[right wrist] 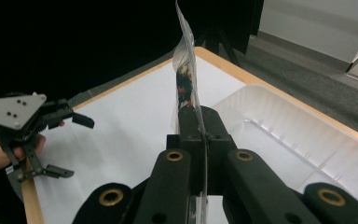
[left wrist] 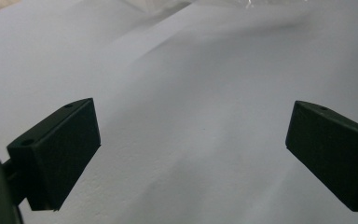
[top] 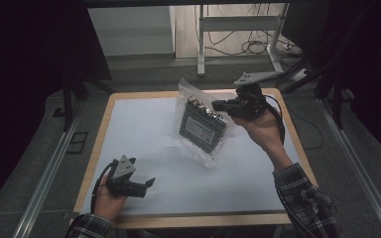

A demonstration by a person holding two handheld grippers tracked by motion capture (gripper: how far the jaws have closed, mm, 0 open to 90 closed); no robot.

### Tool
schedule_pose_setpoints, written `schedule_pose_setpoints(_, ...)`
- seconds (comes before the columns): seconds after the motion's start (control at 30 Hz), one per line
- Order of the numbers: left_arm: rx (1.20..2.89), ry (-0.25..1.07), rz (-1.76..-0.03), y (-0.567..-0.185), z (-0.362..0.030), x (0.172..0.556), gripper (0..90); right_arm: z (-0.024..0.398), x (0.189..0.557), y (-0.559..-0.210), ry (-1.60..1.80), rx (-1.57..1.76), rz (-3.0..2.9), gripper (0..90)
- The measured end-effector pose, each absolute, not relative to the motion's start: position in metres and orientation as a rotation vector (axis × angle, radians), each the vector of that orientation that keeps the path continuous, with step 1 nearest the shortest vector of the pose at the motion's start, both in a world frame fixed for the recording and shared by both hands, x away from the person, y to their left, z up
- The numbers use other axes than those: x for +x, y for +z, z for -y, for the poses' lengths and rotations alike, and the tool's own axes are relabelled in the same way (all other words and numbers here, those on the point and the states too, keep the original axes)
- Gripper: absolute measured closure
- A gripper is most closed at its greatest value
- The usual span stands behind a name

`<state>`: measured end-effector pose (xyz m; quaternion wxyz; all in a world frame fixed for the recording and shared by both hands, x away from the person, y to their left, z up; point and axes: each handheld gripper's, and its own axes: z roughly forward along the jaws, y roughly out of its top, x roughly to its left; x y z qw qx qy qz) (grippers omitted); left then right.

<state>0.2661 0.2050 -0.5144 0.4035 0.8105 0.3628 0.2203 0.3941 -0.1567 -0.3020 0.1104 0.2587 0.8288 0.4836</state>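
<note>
- Room: dim, cables on the floor behind.
- Worktop (top: pixel 144 148): white sheet, wood rim.
- Bag (top: pixel 202 124): clear, slippery plastic round a stiff dark block, likely weighty; held above your worktop. Grip the edge seam.
- Right tongs (top: pixel 220 105): pinching the bag's edge.
- Left tongs (top: pixel 148 186): spread, empty.

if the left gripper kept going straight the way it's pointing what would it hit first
Probably the white tabletop: the open left gripper looks along bare surface between its jaws. The clear bag lies farther off in that direction, but depth is hard to judge.
</note>
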Motion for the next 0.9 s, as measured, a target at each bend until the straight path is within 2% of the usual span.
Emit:
schedule_pose_setpoints(0.53,2.061,0.558,-0.911,-0.515,-0.204,0.266,2.8,0.158,0.426,-0.275,1.405,0.826,-2.364,88.7)
schedule_pose_setpoints(0.9,2.066,0.558,-0.908,-0.516,-0.203,0.266,2.8,0.156,0.448,-0.269,1.386,0.859,-2.340,88.7)
